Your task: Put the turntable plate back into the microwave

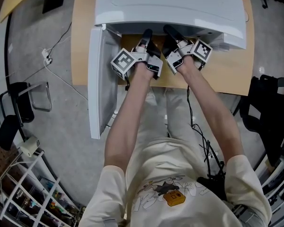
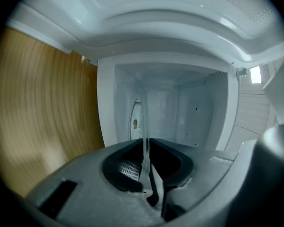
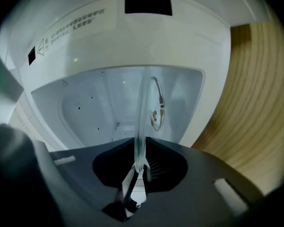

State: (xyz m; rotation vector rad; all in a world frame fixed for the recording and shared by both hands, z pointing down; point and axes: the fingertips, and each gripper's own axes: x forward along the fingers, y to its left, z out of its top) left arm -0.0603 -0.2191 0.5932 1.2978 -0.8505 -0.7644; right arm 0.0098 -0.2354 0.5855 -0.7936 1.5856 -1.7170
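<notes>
The clear glass turntable plate point(image 2: 145, 136) stands on edge between the jaws of my left gripper point(image 2: 146, 167), which is shut on its rim. In the right gripper view the same plate point(image 3: 141, 122) runs up from my right gripper point(image 3: 139, 167), also shut on its rim. Both views look into the white microwave cavity point(image 2: 194, 112), and the plate reaches into it. In the head view the left gripper point(image 1: 146, 34) and right gripper point(image 1: 169, 30) sit side by side at the mouth of the microwave point(image 1: 170, 6). Its top hides the plate there.
The microwave door point(image 1: 95, 79) hangs open at the left, past the edge of the wooden table point(image 1: 227, 74). On the floor are a cable and socket point(image 1: 47, 56), a dark chair point(image 1: 19, 103) at left, a wire shelf point(image 1: 33, 188) and a black chair point(image 1: 270, 112) at right.
</notes>
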